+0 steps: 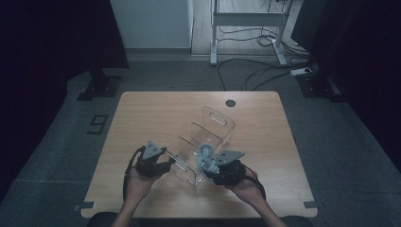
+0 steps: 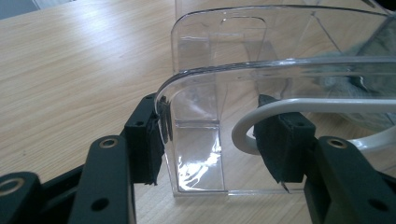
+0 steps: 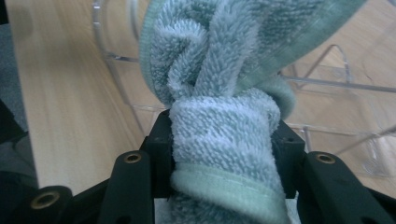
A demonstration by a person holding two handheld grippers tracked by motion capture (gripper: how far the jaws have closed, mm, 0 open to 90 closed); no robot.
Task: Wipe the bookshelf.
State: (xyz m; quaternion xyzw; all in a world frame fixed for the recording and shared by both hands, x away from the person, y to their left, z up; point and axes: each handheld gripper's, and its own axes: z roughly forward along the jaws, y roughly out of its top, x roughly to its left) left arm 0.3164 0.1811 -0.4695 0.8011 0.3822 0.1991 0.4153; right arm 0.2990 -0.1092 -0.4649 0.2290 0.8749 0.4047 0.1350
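We count one clear plastic organizer (image 1: 208, 142) with upright dividers, one light green terry towel (image 1: 206, 160), and two tongs, one in each of the person's hands. The organizer stands on the wooden counter (image 1: 142, 118), near its middle and slightly toward the person. It has a handle cut-out in its tall far wall.

The left tongs (image 1: 166, 163) sit at the organizer's near left corner. In the left gripper view, the left tongs (image 2: 212, 140) are closed on the clear plastic organizer (image 2: 205, 93): one black pad presses its curved outer edge, the other lies against the inner side, with a white rim-like band (image 2: 247, 126) running past that pad. The left hand (image 1: 137, 182) comes in from the bottom edge, palm under the tool, which points toward the right and slightly away.

The right tongs (image 1: 208, 168) grip the towel, which is bunched and rolled. In the right gripper view, the right tongs (image 3: 224, 149) clamp the light green terry towel (image 3: 224, 84) firmly from both sides. The towel hangs just over the organizer's near right compartment, touching its rim as far as we can tell. The right hand (image 1: 246, 184) holds its tool angled up and to the left.
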